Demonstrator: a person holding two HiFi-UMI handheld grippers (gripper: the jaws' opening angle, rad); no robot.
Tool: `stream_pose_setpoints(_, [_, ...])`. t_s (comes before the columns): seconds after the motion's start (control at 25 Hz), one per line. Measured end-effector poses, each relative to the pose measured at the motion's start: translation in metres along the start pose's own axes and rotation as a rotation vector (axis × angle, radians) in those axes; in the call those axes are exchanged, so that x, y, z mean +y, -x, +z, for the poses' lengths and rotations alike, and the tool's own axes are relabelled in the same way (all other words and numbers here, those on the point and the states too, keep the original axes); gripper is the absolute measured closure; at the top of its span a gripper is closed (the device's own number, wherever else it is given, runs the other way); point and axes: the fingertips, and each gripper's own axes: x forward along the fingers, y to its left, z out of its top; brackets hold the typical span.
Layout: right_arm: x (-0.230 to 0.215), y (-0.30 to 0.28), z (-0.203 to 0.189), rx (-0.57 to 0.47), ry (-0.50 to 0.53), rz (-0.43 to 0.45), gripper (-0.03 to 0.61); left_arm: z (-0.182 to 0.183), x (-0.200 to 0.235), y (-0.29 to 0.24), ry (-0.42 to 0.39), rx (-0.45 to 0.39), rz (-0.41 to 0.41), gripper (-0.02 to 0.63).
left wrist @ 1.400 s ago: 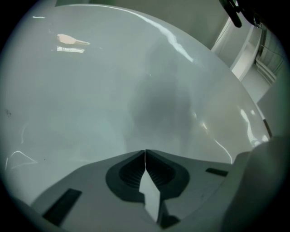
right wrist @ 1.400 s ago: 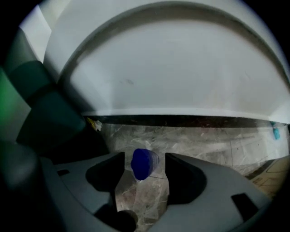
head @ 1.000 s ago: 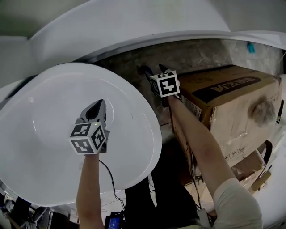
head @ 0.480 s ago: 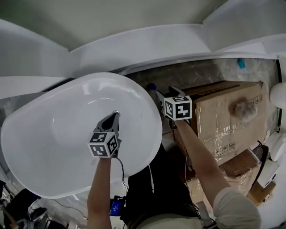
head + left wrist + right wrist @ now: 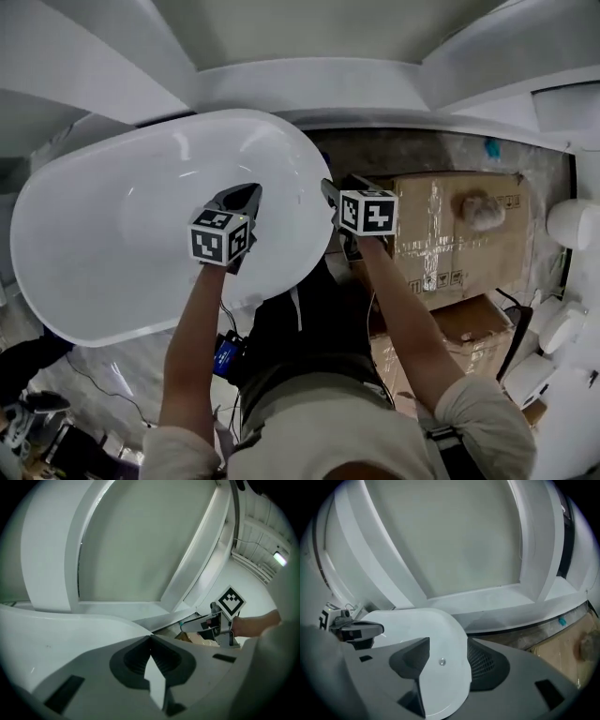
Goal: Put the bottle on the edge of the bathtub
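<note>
white oval bathtub (image 5: 103, 225) fills the left of your head view. your left gripper (image 5: 150, 639) hangs over its basin with the jaws clenched on nothing, as it has for the past second. just right of the tub's rounded end is your right gripper (image 5: 448, 641). its jaws are released and parted, and only the tub's end and its small round drain (image 5: 442, 661) show through the gap. further right stands the brown cardboard box (image 5: 441, 234).

what changed: a second ago the right gripper was stretched into the dark gap between tub and box. half a second ago a pale, blue-capped bottle stood at its jaw tips. now the gripper is drawn back level with the left one and your head is higher. the bottle shows in none of the present views, and the gripper covers the spot where it stood. the stretch of rim that shows carries nothing.

my reading: the bottle is probably down in that gap, ungrasped, so the placing has yet to begin. you would need to bring the parted right jaws back onto it.
</note>
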Motion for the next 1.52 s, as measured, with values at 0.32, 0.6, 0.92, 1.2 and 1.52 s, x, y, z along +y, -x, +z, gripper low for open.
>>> stream_pose_setpoints(0.32, [0.102, 0.055, -0.014, 0.049, 0.127, 0.058, 0.543, -0.008, -0.021, 0.097, 0.045, -0.025, 0.006, 0.557])
stream_pose_setpoints(0.6, [0.157, 0.097, -0.023, 0.047, 0.286, 0.054, 0.551, 0.011, -0.048, 0.156, 0.023, -0.121, -0.085, 0.557])
stream_pose_setpoints(0.92, [0.226, 0.123, -0.041, 0.037, 0.415, 0.123, 0.551, -0.011, -0.047, 0.213, 0.077, -0.194, -0.053, 0.557])
stream_pose_setpoints(1.2, [0.263, 0.134, -0.046, 0.005, 0.437, 0.165, 0.551, -0.027, -0.042, 0.248, 0.087, -0.226, -0.041, 0.557])
stream_pose_setpoints(1.52, [0.253, 0.161, -0.037, -0.088, 0.365, 0.118, 0.551, -0.019, -0.069, 0.262, 0.004, -0.258, -0.099, 0.557])
